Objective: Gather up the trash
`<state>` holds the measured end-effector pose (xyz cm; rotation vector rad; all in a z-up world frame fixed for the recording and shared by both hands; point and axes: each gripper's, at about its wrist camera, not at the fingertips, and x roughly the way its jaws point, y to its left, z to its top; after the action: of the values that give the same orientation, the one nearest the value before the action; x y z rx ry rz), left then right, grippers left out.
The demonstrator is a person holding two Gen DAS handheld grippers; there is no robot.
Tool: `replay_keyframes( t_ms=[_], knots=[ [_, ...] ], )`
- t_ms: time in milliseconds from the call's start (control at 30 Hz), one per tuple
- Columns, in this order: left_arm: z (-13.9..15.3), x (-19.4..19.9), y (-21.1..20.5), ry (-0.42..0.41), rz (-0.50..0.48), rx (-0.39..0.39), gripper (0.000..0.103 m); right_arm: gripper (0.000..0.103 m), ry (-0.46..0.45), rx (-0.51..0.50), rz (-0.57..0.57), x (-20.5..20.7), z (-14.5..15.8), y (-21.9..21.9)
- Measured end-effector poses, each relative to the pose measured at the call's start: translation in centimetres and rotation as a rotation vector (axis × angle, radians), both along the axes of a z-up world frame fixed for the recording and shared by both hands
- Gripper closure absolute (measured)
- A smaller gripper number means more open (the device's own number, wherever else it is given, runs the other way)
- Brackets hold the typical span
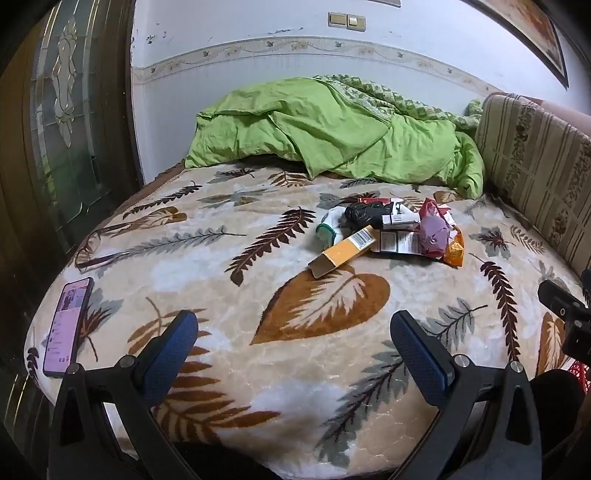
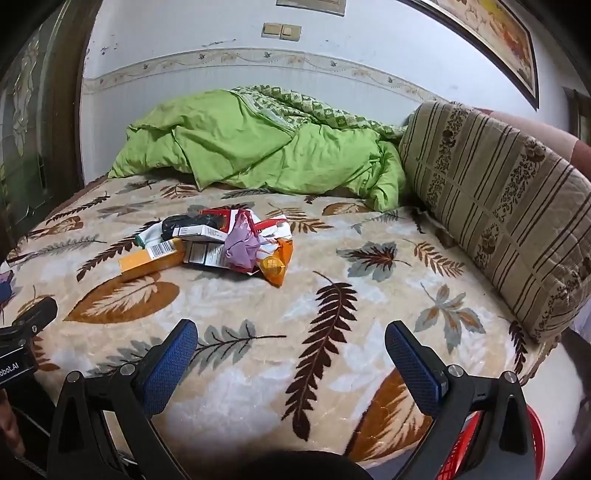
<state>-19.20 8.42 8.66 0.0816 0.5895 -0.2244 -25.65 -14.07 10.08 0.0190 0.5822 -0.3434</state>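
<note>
While both tools hang over the near edge of the bed, the left tool and right tool gape wide with nothing between their fingers. Mid-bed lies the trash pile, an orange box at its near-left side, with a phone at the bed's left edge.

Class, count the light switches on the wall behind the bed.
2: one switch beside another switch, side by side high on the wall, above the green quilt.
</note>
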Motion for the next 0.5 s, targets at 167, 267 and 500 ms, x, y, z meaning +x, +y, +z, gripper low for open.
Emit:
replay_keyframes(
  t_ms=[167, 267, 500],
  knots=[
    [-0.02, 0.01, 0.06, -0.001, 0.001, 0.002, 0.000, 0.001, 0.006, 0.019, -0.016, -0.78, 0.00, -0.42],
    [-0.04, 0.01, 0.07, 0.000, 0.000, 0.000, 0.000, 0.001, 0.014, 0.022, -0.013, 0.04, 0.06, -0.45],
    [-0.07, -0.05, 0.02, 0.000, -0.001, 0.000, 0.000, 0.001, 0.024, 0.027, -0.006, 0.15, -0.31, -0.34]
  ],
)
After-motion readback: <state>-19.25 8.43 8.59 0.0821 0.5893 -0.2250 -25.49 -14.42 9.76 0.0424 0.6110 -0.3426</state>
